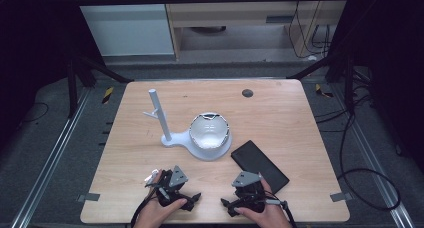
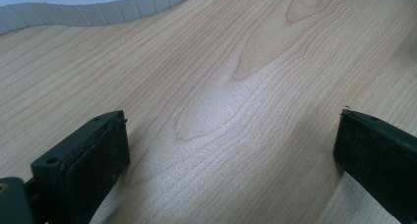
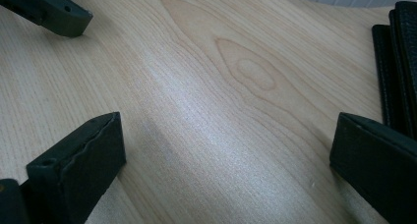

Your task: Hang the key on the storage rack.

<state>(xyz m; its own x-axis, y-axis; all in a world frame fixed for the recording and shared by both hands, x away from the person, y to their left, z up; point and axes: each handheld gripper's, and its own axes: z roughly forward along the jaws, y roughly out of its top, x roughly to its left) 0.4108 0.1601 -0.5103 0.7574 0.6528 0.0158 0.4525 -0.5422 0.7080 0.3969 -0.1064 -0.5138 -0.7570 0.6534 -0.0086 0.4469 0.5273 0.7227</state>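
A pale wooden table (image 1: pixel 280 113) carries a white stand (image 1: pixel 167 133) with an upright post and a short side branch, its flat round base holding a white bowl-like object (image 1: pixel 209 130) with a dark, uneven rim. Just to the right of that base lies a flat black case (image 1: pixel 259 165), angled across the wood. At the near edge, the person's two hands come in from below: the left hand (image 1: pixel 157 210) holds the left gripper (image 2: pixel 231 145) and the right hand (image 1: pixel 262 213) holds the right gripper (image 3: pixel 228 150), the two set near each other and resting low over the tabletop. In the left gripper view, the jaws stand wide apart with bare wood grain between them, and the stand's ribbed white edge curves across the top. In the right gripper view, the jaws are likewise spread wide with nothing between them; the black case sits by the right jaw.
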